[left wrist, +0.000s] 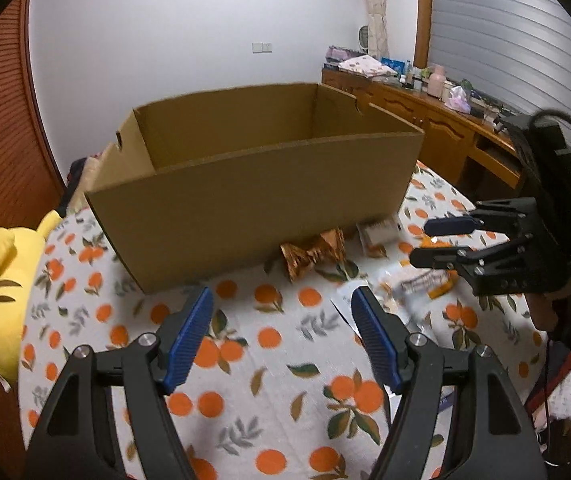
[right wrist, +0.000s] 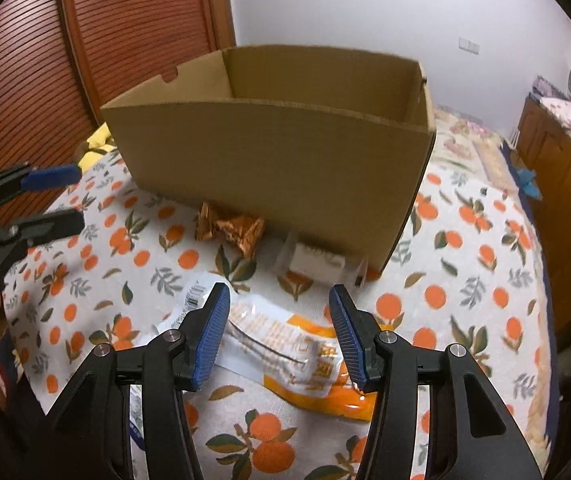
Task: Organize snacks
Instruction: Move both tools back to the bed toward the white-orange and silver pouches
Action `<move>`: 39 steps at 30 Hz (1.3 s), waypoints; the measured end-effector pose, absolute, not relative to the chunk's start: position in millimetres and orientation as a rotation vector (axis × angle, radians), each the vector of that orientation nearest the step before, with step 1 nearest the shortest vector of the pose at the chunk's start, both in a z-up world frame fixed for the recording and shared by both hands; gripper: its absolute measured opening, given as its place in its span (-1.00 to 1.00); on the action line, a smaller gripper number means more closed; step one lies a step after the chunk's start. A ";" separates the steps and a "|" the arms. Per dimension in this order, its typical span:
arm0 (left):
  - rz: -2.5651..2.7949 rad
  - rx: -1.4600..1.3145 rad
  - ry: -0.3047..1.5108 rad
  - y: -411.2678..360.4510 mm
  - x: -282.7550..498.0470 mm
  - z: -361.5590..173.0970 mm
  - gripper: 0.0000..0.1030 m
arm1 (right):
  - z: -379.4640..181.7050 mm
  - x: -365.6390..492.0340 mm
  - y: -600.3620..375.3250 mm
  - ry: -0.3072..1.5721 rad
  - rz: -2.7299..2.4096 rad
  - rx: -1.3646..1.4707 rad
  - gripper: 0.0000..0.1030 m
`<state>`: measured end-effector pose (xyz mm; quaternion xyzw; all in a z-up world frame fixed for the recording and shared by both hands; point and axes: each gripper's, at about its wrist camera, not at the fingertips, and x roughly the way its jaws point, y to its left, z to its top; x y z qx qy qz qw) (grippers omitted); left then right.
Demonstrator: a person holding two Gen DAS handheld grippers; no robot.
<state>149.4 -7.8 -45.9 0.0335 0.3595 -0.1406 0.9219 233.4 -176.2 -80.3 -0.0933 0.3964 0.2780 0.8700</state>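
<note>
Both jaws spread, nothing gripped. Right gripper (right wrist: 279,334) over orange-white snack packet (right wrist: 305,364); left gripper (left wrist: 281,334) over bare cloth (left wrist: 269,360). Cardboard box (right wrist: 277,168) just beyond.

The floor of the cardboard box (left wrist: 253,200) is hidden by its near wall in both views. The print on the orange-and-white snack packet (right wrist: 305,356) is smeared by blur and cannot be read; part of it is covered by the right gripper (right wrist: 281,340). A clear-wrapped snack (right wrist: 317,262) against the box is too blurred to identify. The yellow plush toy (left wrist: 1,280) is cut off at the left edge.
</note>
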 end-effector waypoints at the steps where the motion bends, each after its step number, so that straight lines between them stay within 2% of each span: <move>1: -0.293 0.065 0.745 -10.1 147.7 -49.2 0.41 | -82.6 234.2 -176.6 0.835 0.582 -0.190 0.02; 16: -0.368 0.022 0.791 -41.7 127.0 -71.6 0.40 | -106.7 242.7 -196.8 0.957 0.645 -0.085 0.04; 39: -0.404 0.058 0.899 -88.1 128.6 -104.7 0.41 | -115.8 187.6 -208.1 0.931 0.579 -0.236 0.25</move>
